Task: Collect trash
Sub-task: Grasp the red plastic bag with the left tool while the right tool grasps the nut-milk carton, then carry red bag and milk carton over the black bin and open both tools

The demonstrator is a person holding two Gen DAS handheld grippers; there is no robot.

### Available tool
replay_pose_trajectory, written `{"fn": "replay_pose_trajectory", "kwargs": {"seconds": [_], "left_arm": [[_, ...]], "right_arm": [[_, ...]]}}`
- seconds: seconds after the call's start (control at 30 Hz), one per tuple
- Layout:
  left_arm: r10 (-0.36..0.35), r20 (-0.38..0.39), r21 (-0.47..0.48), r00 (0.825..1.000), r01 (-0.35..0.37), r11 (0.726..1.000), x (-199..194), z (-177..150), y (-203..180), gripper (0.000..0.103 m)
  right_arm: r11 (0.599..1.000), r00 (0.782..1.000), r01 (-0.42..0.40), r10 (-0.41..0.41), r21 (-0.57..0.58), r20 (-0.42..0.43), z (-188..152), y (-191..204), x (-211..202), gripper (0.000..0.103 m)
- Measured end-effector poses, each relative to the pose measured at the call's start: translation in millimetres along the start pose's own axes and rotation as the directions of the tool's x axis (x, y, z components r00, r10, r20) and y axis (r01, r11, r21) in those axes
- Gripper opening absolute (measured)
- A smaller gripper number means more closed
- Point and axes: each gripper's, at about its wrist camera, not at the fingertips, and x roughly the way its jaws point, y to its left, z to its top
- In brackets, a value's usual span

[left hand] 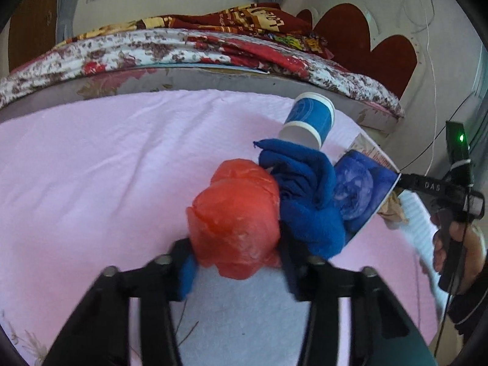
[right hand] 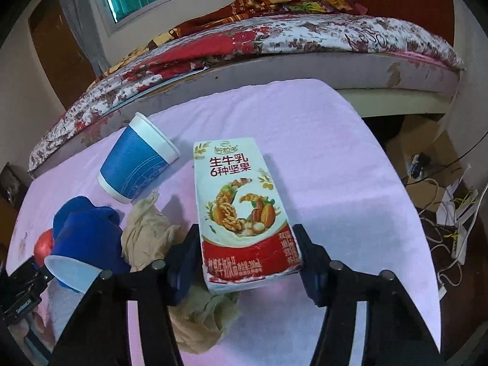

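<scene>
Your left gripper [left hand: 236, 267] pinches the red bag [left hand: 236, 222]; your right gripper [right hand: 247, 262] clamps the carton [right hand: 241, 207]; cup [right hand: 137, 167] at ten o'clock, blue cloth [right hand: 88, 228] and tan wad [right hand: 149, 231] remain uncollected.

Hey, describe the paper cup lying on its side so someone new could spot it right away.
Find the pink cloth spread on the table beside the bed. Toward the bed edge, left of the milk carton, lies a tipped blue paper cup. Its white rim and base bands set it apart from the soft blue cloth and crumpled tan paper nearby.
</scene>
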Motion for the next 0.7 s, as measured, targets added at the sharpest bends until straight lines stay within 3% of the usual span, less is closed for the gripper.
{"fn": "replay_pose_trajectory", "kwargs": {"seconds": [0.1, 0.4, 0.7], "left_arm": [[-0.014, 0.023, -0.013, 1.000, 0.014, 1.000, -6.6, 0.1, 4.3, 0.030], [0.055, 0.095, -0.006, 0.994, -0.055, 0.998, -44.0, -11.4, 10.8, 0.029], [0.041, 0.138, 0.021, 0.990, -0.045, 0.999, -76.2, -27.4, -15.8, 0.029]], "right_arm": [[1.000, 1.000, 0.003, -0.003, -0.004, 0.021, -3.3, -0.4, -6.5, 0.056], [0.991, 0.990, 0.104, -0.095, -0.085, 0.103, -21.2, 12.3, -46.5, 0.054], [0.980, 0.978, 0.147, -0.123, -0.133, 0.170, -61.3, 14.2, -104.2, 0.054]]}}
